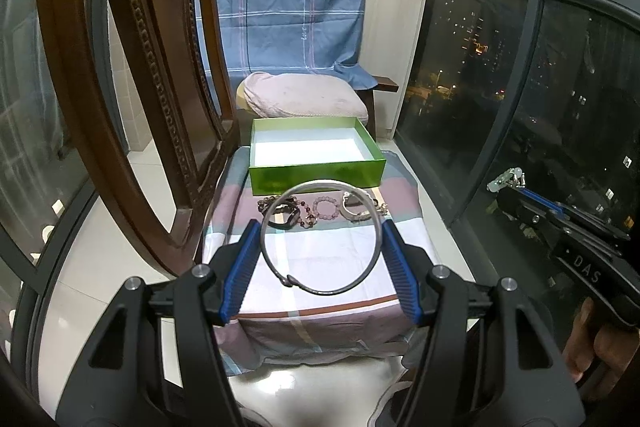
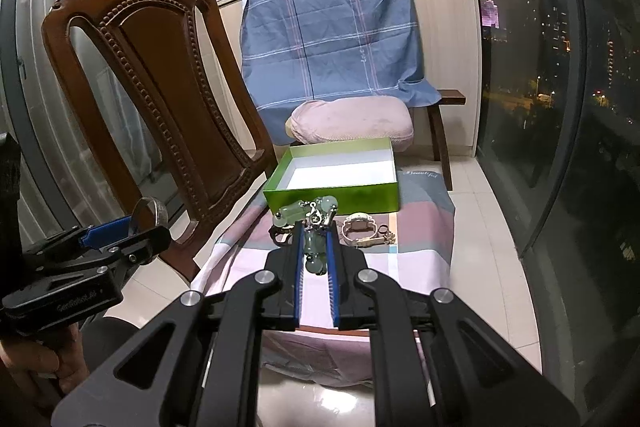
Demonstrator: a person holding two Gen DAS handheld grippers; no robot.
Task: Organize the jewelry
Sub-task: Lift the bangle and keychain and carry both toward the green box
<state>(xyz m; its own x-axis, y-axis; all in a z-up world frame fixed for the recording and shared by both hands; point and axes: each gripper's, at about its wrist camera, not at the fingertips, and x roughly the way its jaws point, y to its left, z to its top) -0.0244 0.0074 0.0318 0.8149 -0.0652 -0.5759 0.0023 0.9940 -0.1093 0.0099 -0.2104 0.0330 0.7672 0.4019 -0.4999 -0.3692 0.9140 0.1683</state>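
Note:
My left gripper (image 1: 320,227) is shut on a silver bangle (image 1: 280,269), held above the cloth-covered stool (image 1: 320,255); it also shows at the left of the right wrist view (image 2: 148,215). My right gripper (image 2: 315,227) is shut on a pale green jade bead bracelet (image 2: 310,211), above the stool. An open green box (image 1: 316,175) with a white inside stands at the stool's far end. In front of it lie bead bracelets (image 1: 324,207), a dark band (image 1: 286,217) and a watch (image 2: 360,227).
A carved wooden chair (image 2: 160,99) stands close on the left. Behind the stool is a chair with a pink cushion (image 1: 304,97) and a blue checked cloth (image 1: 288,7). A dark glass window (image 1: 520,87) runs along the right. White tiled floor surrounds the stool.

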